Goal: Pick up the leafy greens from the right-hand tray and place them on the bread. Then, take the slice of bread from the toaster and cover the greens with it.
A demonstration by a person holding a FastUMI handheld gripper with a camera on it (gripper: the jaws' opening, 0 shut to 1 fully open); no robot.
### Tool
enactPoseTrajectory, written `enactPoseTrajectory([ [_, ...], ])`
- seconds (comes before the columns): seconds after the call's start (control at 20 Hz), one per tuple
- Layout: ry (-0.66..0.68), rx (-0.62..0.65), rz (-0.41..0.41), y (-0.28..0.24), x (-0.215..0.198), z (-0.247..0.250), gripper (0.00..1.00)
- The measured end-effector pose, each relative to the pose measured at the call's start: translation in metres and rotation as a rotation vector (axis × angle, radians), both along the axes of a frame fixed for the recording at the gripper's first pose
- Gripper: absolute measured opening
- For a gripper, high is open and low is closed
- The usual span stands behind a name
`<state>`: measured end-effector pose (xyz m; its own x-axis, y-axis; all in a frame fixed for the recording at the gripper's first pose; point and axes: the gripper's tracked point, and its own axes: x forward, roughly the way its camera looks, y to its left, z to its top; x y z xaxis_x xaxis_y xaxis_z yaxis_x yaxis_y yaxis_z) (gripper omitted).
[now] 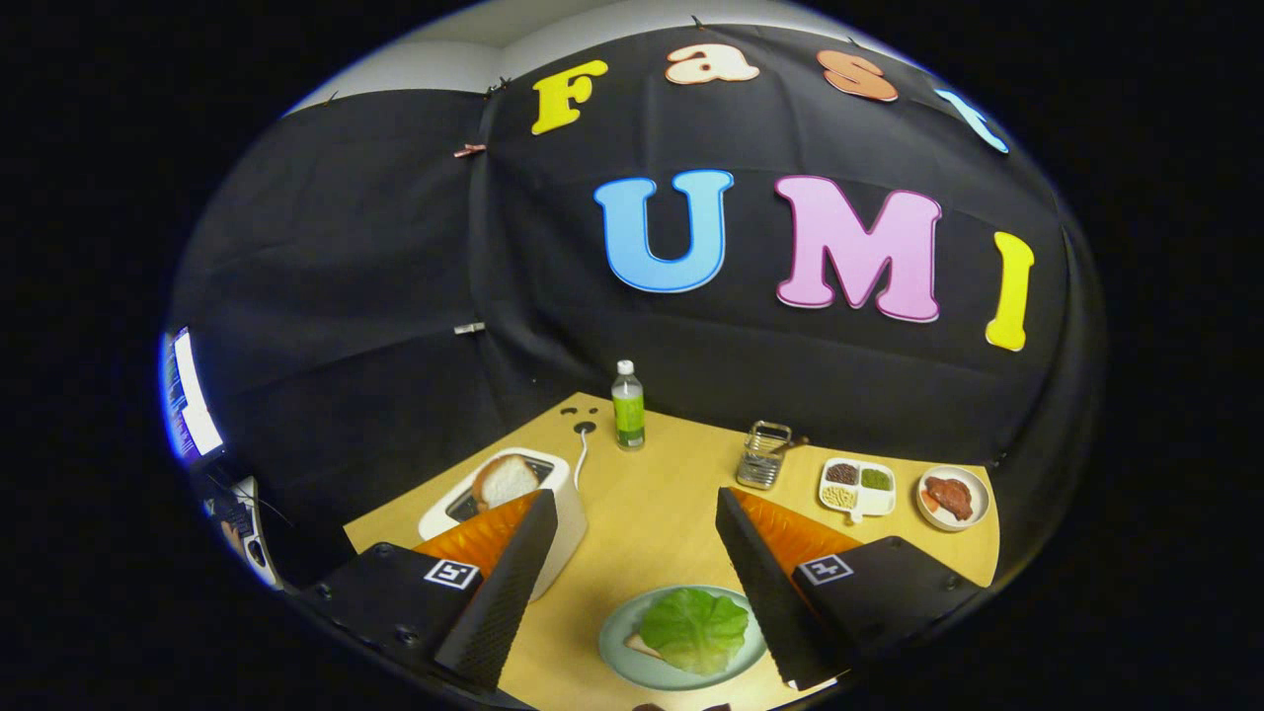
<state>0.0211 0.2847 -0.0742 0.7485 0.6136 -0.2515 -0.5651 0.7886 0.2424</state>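
Hand-held gripper (632,583) open, empty; greens (695,629) on bread on plate (632,664) btwn fingers.

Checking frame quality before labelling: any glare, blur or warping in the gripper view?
Gripper view: strong fisheye bend at the table edges; sharp on the greens between the open gripper's fingers; light even, no glare; toaster bread clear.
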Motion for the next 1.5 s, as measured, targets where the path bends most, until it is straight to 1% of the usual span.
enactPoseTrajectory([
  [0.2,0.023,-0.004,0.044,0.058,0.001,0.004,1.0],
  [0.45,0.117,0.026,0.11,0.135,-0.002,-0.013,1.0],
  [0.6,0.169,0.03,0.133,0.174,-0.001,-0.031,1.0],
  [0.75,0.241,0.027,0.129,0.203,0.006,-0.058,1.0],
  [0.8,0.264,0.028,0.119,0.209,0.009,-0.066,0.98],
  [0.85,0.287,0.024,0.109,0.216,0.012,-0.075,0.94],
  [0.9,0.308,0.02,0.11,0.222,0.014,-0.082,0.94],
  [1.0,0.331,-0.01,0.094,0.226,0.019,-0.096,0.86],
  [1.1,0.335,-0.051,0.042,0.215,0.026,-0.105,0.72],
  [1.15,0.346,-0.065,0.012,0.208,0.027,-0.108,0.55],
  [1.2,0.362,-0.063,0.002,0.208,0.027,-0.11,0.37],
  [1.25,0.372,-0.059,0.009,0.209,0.022,-0.11,0.2],
  [1.4,0.353,-0.059,0.017,0.209,0.016,-0.1,0.15],
  [1.5,0.335,-0.043,0.021,0.207,0.013,-0.089,0.15],
])
